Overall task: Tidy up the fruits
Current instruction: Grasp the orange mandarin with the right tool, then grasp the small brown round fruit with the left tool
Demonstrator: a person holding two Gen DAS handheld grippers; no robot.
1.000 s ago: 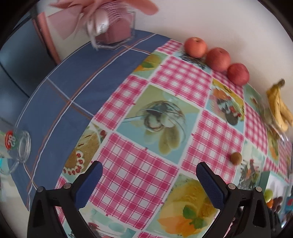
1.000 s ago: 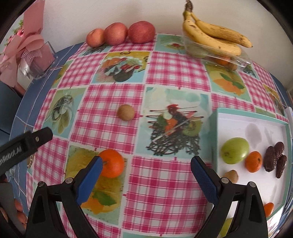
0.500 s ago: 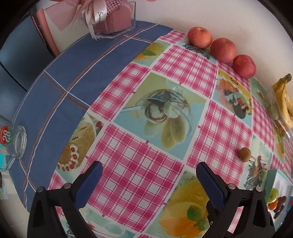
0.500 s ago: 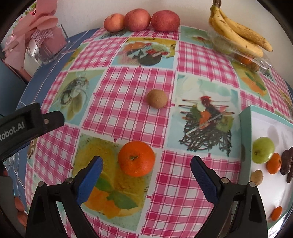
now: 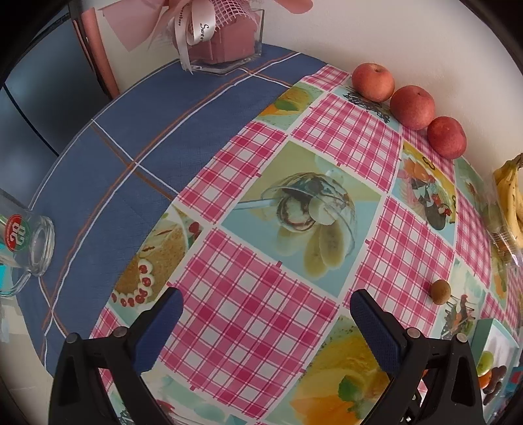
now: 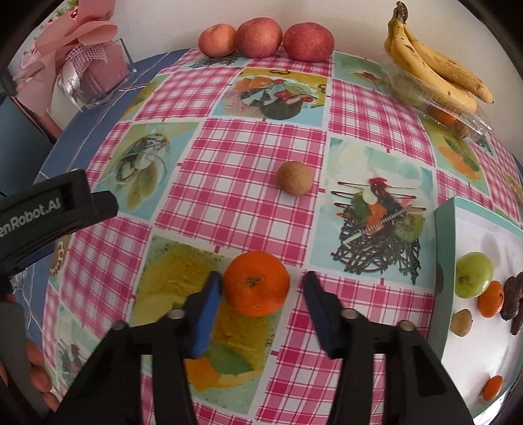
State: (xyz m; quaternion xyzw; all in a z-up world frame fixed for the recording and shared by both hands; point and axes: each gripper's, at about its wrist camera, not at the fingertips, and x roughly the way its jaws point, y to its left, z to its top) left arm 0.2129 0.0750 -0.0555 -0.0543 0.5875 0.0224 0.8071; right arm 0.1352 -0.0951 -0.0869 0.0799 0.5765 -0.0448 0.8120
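A plain white wall [image 6: 353, 19] runs behind the table [image 5: 248, 294], which is pushed up against it and lit by soft, even light. The table is covered by a pink checked cloth [image 5: 340, 130] with printed dessert panels, laid over a dark blue cloth [image 5: 137, 130] crossed by thin orange and white lines. At the far left corner stands a clear box [image 5: 225, 42] dressed with pink ribbon, and a pinkish upright [image 5: 98, 62] rises against the wall beside it, with a dark grey-blue surface [image 5: 42, 98] beyond the table's edge.
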